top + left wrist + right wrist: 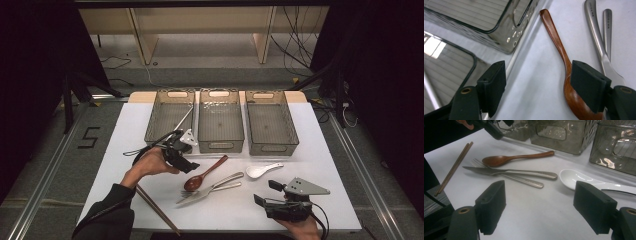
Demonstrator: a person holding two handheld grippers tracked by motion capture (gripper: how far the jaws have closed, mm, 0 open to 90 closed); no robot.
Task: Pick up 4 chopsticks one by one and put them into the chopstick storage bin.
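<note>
The left gripper has its fingers spread wide with nothing between them. The wooden spoon lies on the surface; its bowl is partly hidden behind one left finger, cut off at the frame's bottom. The right gripper also stands open and empty; beyond its fingers the spoon lies whole, beside knife, fork, chopsticks.

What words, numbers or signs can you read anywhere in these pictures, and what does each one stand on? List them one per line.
"5": dark mark on the grey floor, left of the table.
Stamped lettering on the knife handle and fork handle: too small and blurred to read.
Nothing else legible.
</note>
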